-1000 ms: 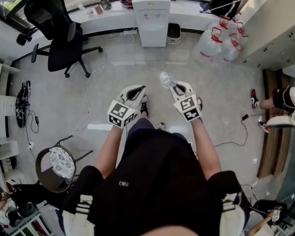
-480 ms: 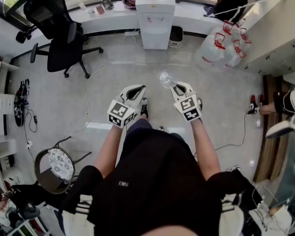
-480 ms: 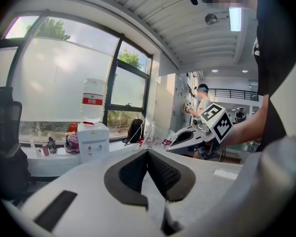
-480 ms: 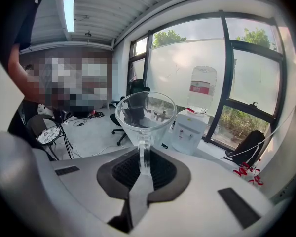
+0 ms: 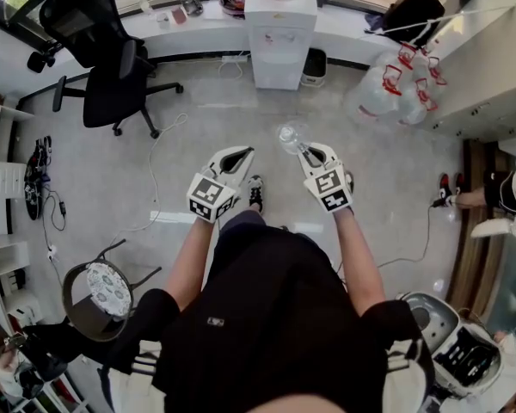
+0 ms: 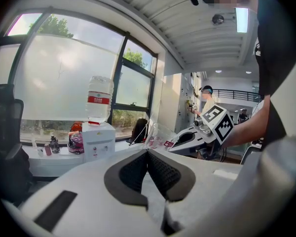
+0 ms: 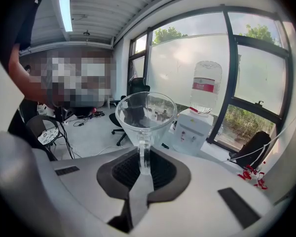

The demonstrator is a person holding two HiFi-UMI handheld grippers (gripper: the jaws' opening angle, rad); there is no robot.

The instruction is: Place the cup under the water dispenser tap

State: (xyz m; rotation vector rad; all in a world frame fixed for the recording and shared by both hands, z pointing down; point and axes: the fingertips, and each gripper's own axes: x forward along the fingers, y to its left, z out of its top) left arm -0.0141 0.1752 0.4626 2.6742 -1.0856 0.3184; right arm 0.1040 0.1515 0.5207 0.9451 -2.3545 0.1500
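– Well short of the water dispenser [image 5: 279, 33], why is the cup [image 7: 147, 113] carried rim up?
– Right gripper [image 7: 144, 163] clamps its stem, likely readying it for the tap; left gripper [image 6: 148, 158] rides closed, empty.

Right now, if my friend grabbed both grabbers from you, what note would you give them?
Right gripper: shut on the clear cup, held upright out in front.
Left gripper: shut, nothing in it.
White water dispenser with the bottle on top stands by the window, across the floor from you.
Done: the cup is picked up.
Left: walk over, set the cup under the tap, let go.
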